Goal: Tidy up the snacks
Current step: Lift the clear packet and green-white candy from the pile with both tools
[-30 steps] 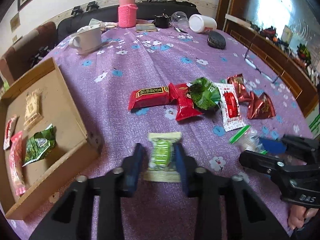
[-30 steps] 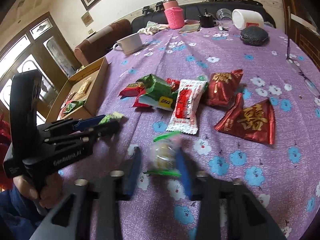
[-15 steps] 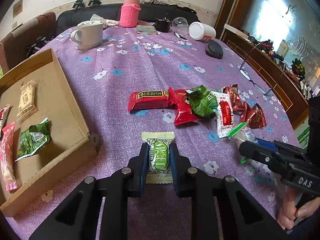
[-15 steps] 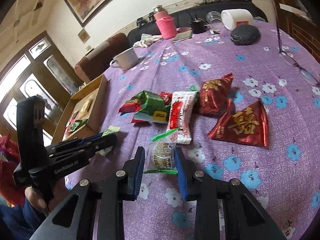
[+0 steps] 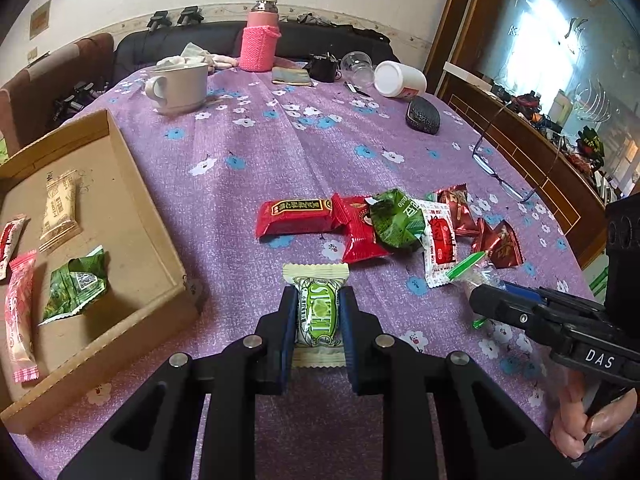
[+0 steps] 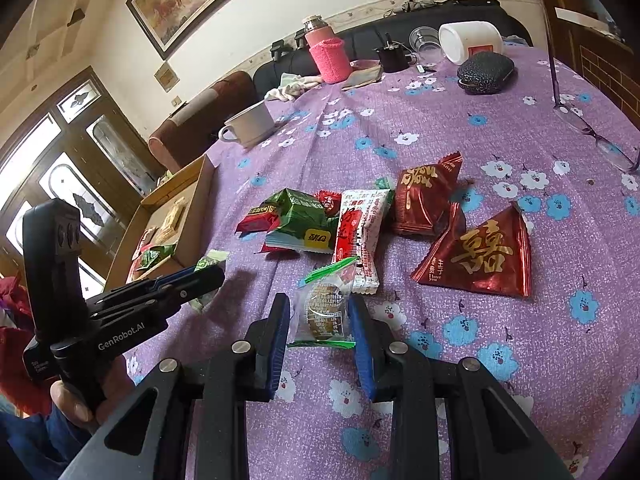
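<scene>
My left gripper point(image 5: 316, 300) is shut on a cream packet with a green label point(image 5: 318, 312), just above the purple flowered cloth. To its left lies a cardboard tray point(image 5: 132, 200) holding several snacks. My right gripper point(image 6: 320, 308) is shut on a small clear packet with green strips point(image 6: 324, 312); in the left wrist view this gripper point(image 5: 488, 302) sits at the right. A pile of loose snacks lies beyond: a red bar point(image 5: 294, 214), a green packet point(image 5: 394, 220), a white-and-red packet point(image 6: 360, 236) and dark red triangular packets point(image 6: 480, 256). The left gripper point(image 6: 212, 274) shows at the left of the right wrist view.
At the far side of the table stand a white mug point(image 5: 180, 86), a pink-sleeved bottle point(image 5: 260, 44), a tipped white jar point(image 5: 400, 79) and a black pouch point(image 5: 422, 114). Glasses point(image 5: 500, 176) lie near the right edge. A dark sofa runs behind.
The left jaws closed from either side of the green-label packet onto it. The right gripper kept its hold on the clear packet. Both views tilted slightly.
</scene>
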Available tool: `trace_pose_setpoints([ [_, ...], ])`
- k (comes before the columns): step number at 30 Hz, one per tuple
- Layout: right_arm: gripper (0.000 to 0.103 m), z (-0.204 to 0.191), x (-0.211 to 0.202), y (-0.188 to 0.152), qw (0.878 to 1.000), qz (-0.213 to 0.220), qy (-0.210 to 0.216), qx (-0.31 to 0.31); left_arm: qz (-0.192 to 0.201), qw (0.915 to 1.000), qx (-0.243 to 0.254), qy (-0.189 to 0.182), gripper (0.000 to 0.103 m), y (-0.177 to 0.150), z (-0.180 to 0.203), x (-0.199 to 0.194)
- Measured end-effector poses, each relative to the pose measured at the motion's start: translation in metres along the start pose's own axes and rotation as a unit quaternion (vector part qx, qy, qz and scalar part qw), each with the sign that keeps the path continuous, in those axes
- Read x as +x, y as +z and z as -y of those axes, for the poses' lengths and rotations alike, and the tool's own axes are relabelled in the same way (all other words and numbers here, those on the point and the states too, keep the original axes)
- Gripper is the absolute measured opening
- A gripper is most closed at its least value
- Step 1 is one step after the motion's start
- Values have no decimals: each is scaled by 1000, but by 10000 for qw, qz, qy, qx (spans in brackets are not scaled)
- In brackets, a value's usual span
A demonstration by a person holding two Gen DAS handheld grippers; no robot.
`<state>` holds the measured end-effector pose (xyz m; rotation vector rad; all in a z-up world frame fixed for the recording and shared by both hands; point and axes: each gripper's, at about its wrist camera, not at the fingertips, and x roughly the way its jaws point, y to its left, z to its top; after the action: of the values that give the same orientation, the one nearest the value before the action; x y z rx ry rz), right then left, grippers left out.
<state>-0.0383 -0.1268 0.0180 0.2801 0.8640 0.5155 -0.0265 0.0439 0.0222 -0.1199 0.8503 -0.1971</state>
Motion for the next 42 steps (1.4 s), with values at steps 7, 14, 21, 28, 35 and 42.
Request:
trace_pose_setpoints([
  [7, 32, -2, -4, 0, 9999, 100, 29, -49, 134, 9999, -12, 47, 20, -1, -1, -5],
  [14, 32, -8, -9, -1, 9995, 250, 87, -150, 264, 9996, -19, 80, 20, -1, -1, -10],
  [21, 32, -6, -10, 0, 9995, 288, 81, -122, 369, 9993, -5, 108, 20, -1, 0, -14],
  [28, 32, -8, -13, 1, 9993, 341, 105, -134, 496, 9986, -21, 158, 20, -1, -1, -20],
  [35, 32, -2, -14, 1, 9993, 354, 101, 89, 629, 9978, -160, 150, 20, -2, -6, -32],
  [42, 32, -18, -17, 2, 9993, 304, 159, 117, 856, 9959, -296, 84, 20, 0, -16, -59],
])
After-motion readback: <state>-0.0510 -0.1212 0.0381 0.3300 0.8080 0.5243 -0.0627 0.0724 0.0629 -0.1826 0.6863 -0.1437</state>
